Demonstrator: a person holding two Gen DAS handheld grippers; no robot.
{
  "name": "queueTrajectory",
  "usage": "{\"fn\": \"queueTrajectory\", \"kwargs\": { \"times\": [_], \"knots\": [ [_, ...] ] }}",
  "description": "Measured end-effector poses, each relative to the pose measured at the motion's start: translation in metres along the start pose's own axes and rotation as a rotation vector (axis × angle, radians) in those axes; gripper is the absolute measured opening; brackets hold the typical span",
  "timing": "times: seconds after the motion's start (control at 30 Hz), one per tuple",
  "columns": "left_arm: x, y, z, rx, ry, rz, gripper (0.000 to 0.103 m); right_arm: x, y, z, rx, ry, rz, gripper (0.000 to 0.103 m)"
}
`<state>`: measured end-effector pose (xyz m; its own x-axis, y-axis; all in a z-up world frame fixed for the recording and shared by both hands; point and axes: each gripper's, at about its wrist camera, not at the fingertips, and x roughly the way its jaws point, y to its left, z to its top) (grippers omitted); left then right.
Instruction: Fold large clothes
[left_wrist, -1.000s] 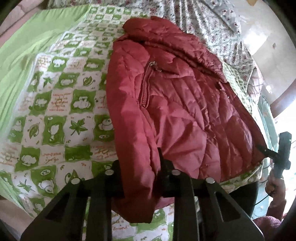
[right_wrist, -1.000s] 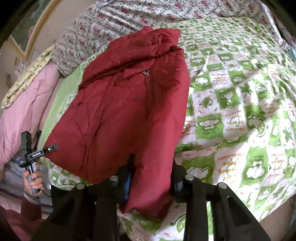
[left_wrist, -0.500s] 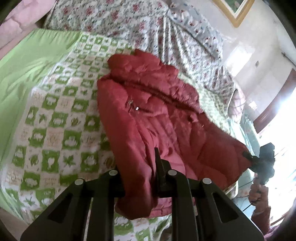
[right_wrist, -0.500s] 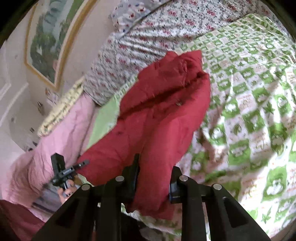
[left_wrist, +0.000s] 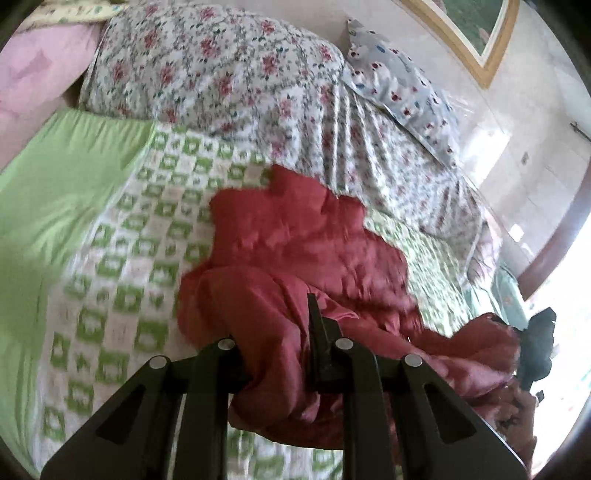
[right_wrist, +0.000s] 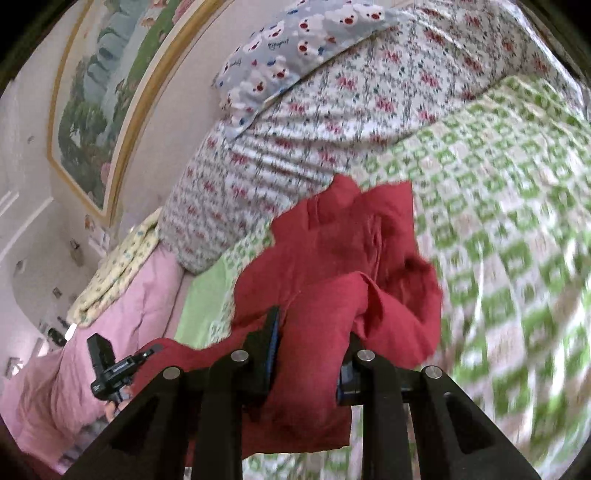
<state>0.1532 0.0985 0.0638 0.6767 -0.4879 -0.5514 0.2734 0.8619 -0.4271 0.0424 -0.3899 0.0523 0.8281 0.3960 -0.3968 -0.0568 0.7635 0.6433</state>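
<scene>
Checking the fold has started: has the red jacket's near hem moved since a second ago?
Yes. The red jacket, gripped by both grippers, has lifted off the green checked bedspread and bunched toward the floral quilt at the far end.

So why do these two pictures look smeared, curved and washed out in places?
Left wrist view: motion blur smears the green checked quilt and red jacket; window glare bleaches the right edge. Right wrist view: quilt streaked, gripper sharp; fisheye lens bends the framed painting.
</scene>
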Motion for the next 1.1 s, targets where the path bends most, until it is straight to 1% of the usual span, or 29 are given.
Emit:
{"fn": "queueTrajectory", "kwargs": {
  "times": [0.07, 0.2, 0.3, 0.43, 0.6, 0.67, 0.77, 0.93, 1.03, 1.1],
  "knots": [
    [0.014, -0.005, 0.020, 0.007, -0.012, 0.022, 0.017, 0.012, 0.003, 0.017, -0.004, -0.017, -0.017, 0.022],
    [0.043, -0.009, 0.059, -0.010, -0.010, 0.036, 0.017, 0.038, 0.008, 0.048, -0.027, -0.051, -0.055, 0.022],
    [0.067, -0.009, 0.081, -0.019, -0.004, 0.058, 0.017, 0.060, 0.004, 0.069, -0.018, -0.065, -0.091, 0.022],
    [0.103, -0.002, 0.102, -0.034, 0.010, 0.094, 0.018, 0.089, -0.007, 0.094, 0.010, -0.087, -0.140, 0.023],
    [0.152, 0.010, 0.122, -0.047, 0.044, 0.150, 0.018, 0.126, -0.029, 0.117, 0.057, -0.094, -0.201, 0.023],
    [0.170, 0.018, 0.128, -0.072, 0.062, 0.156, 0.019, 0.140, -0.042, 0.124, 0.082, -0.093, -0.218, 0.024],
    [0.198, 0.029, 0.134, -0.102, 0.083, 0.152, 0.020, 0.161, -0.059, 0.130, 0.104, -0.083, -0.241, 0.024],
    [0.249, 0.038, 0.137, -0.105, 0.105, 0.203, 0.021, 0.195, -0.080, 0.136, 0.116, -0.081, -0.288, 0.024],
    [0.271, 0.045, 0.138, -0.134, 0.106, 0.220, 0.021, 0.218, -0.092, 0.138, 0.100, -0.079, -0.328, 0.025],
    [0.284, 0.046, 0.139, -0.131, 0.109, 0.241, 0.022, 0.235, -0.101, 0.136, 0.085, -0.068, -0.355, 0.025]
  ]
}}
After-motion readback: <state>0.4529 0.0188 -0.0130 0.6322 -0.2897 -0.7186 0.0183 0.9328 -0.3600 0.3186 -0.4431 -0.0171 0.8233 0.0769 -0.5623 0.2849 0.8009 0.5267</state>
